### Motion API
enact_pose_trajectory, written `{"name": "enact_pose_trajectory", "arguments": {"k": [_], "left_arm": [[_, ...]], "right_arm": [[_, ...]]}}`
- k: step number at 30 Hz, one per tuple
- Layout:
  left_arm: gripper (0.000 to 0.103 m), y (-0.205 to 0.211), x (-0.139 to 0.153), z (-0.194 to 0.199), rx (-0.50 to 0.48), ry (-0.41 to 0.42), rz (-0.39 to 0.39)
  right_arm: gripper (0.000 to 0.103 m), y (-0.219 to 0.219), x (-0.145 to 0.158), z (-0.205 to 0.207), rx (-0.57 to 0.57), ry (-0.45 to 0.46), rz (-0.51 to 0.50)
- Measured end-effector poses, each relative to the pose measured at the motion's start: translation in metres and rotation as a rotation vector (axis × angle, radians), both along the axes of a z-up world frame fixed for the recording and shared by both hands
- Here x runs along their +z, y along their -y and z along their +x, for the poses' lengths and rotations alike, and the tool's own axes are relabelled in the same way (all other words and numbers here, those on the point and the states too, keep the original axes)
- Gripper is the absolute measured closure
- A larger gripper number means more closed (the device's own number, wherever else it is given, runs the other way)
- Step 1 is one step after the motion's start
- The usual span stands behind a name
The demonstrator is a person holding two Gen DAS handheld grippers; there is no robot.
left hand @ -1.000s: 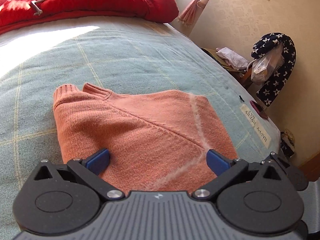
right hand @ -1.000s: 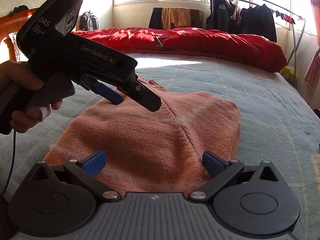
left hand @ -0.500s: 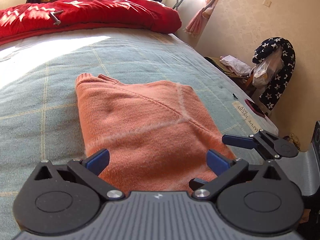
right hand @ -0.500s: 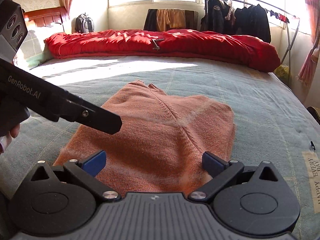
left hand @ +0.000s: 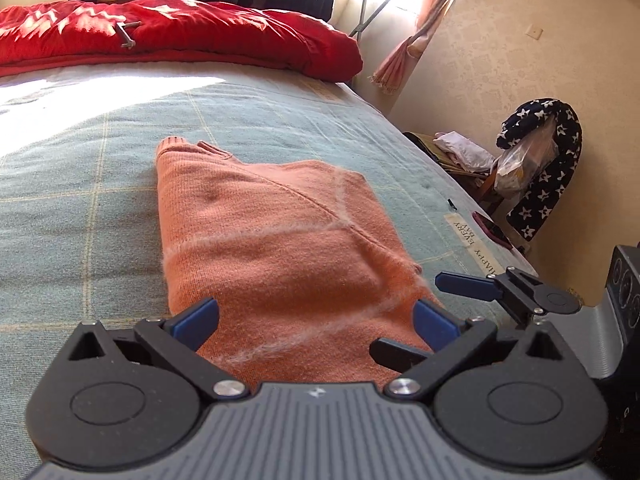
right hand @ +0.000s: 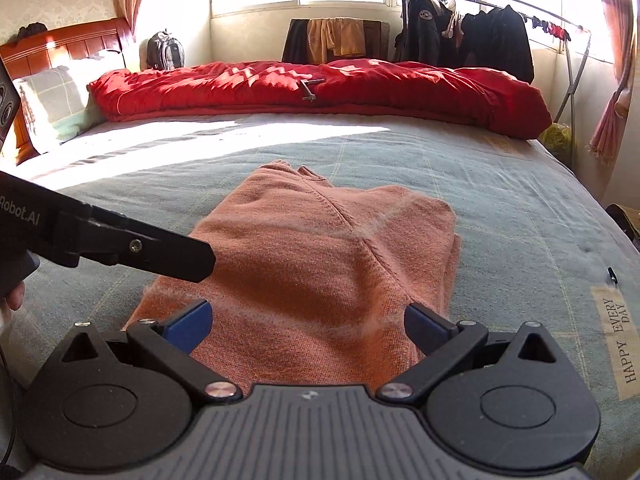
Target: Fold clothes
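— What lies ahead of the tools?
— A grey-green bedspread (right hand: 500, 216), with one red quilt (right hand: 320, 92) far beyond (sunlit).
— And the clothes?
— One folded orange sweater (right hand: 320, 264) between both sets of fingers; its near edge is hidden.
— The tools?
— Left gripper (left hand: 316, 318) and right gripper (right hand: 308, 320) both spread, holding nothing.

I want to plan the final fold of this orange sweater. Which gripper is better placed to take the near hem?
Probably the left gripper: open, centred low over the orange sweater near its hem. The right gripper, also open, sits near that edge's right corner.
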State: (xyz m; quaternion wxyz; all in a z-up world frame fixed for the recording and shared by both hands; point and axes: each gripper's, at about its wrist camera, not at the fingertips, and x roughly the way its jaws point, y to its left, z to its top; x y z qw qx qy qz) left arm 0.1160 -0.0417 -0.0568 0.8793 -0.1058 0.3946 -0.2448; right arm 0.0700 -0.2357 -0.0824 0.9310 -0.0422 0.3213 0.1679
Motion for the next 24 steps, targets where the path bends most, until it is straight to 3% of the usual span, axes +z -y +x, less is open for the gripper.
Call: {"name": "enact_pose_trajectory", "arguments": {"k": [6,12,18,24], "left_arm": [[0.001,-0.005,-0.022,0.002,0.031,-0.099,-0.068],[0.001,-0.029,-0.003,0.000,0.067,-0.033,-0.174],[0.001,-0.048,-0.005,0.007,0.129,-0.038,-0.238],[0.001,-0.057,-0.027,0.023,0.156,-0.103,-0.268]], "right_arm": [[0.000,0.000,-0.003,-0.004,0.003,-0.015,-0.010],[0.000,0.022,-0.002,-0.009,-0.016,-0.012,0.042],[0.000,0.078,-0.003,0.003,-0.082,-0.101,0.380],[0.000,0.118,-0.033,0.024,-0.154,-0.244,0.637]]}}
